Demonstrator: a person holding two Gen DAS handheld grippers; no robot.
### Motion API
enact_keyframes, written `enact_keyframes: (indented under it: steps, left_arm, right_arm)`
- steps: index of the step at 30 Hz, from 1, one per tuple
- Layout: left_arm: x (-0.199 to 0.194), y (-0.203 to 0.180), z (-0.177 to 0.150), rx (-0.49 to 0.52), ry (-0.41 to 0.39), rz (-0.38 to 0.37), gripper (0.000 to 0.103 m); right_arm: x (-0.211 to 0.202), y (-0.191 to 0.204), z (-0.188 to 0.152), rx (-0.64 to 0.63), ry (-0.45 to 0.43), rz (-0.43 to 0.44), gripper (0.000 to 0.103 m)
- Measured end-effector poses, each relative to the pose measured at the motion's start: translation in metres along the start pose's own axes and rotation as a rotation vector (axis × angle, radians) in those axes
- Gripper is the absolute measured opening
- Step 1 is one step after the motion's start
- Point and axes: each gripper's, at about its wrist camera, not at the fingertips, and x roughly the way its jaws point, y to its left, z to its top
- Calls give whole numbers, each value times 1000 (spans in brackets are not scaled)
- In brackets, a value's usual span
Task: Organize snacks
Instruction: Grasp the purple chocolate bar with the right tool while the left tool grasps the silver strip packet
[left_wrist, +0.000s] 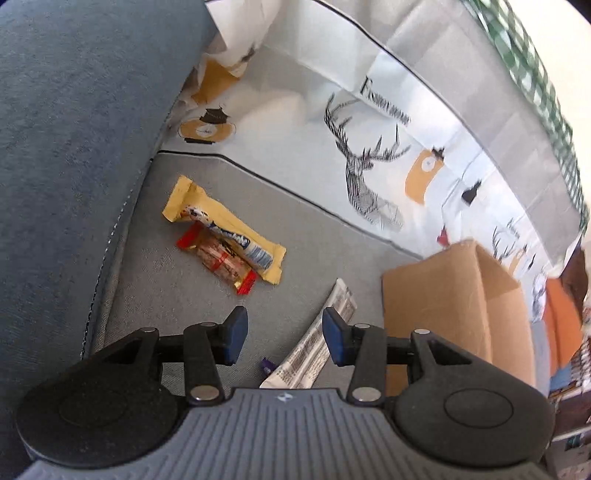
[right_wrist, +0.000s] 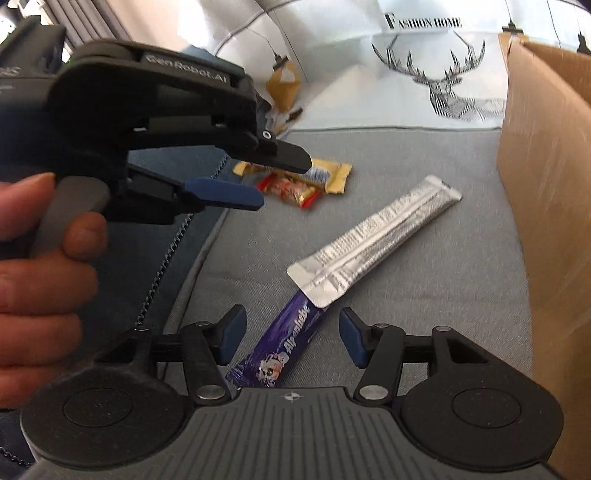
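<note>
A yellow snack bar (left_wrist: 225, 230) and a red-ended snack bar (left_wrist: 221, 260) lie together on the grey sofa seat (left_wrist: 166, 295), ahead of my open, empty left gripper (left_wrist: 284, 336). A silver snack packet (left_wrist: 317, 339) lies just right of its fingers. In the right wrist view the silver packet (right_wrist: 373, 240) overlaps the top of a purple snack bar (right_wrist: 284, 343), which lies between the fingers of my open right gripper (right_wrist: 291, 339). The left gripper (right_wrist: 236, 184) hovers at upper left, above the yellow bar (right_wrist: 332, 177) and red bar (right_wrist: 288, 190).
An open cardboard box (left_wrist: 443, 302) stands on the seat at the right, also in the right wrist view (right_wrist: 546, 184). A white cloth with a deer print (left_wrist: 369, 173) covers the sofa back. The blue armrest (left_wrist: 74, 147) rises at the left.
</note>
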Motion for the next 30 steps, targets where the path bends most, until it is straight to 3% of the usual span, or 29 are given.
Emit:
enact_keyframes:
  steps: [2,6,7,10,15,26,28,29,30]
  left_arm:
    - [3,-3,0,26,8,7,48]
    - [8,-10,-1,61,7,13,48]
    - [11,-13,-2,77,11,16,48]
    - [24,-24,-5,143,40,20,50]
    - [47,-46,-13,259,76,62,64]
    - [80,-78,-34,462,108,164,65]
    - [78,-78,-35,474,105,177,61]
    - [77,-77,-35,470,106,177,50]
    - [76,-74,-34,455,111,169,26]
  right_arm:
    - [4,-1,-1,4,16,-8,53]
    - [9,-2,-5,-1,51,-32,21]
    - [9,-3,-6,4,55,-37,18]
    - [2,-4,-7,9,62,-63,15]
    - [-11,-11,-8,34,98,-97,15]
    - [-20,-20,-19,-3,135,-164,15]
    - [-19,-20,-20,-8,139,-167,15]
    - [-19,-20,-21,-9,138,-167,15]
    - [-19,-20,-21,-10,139,-167,15]
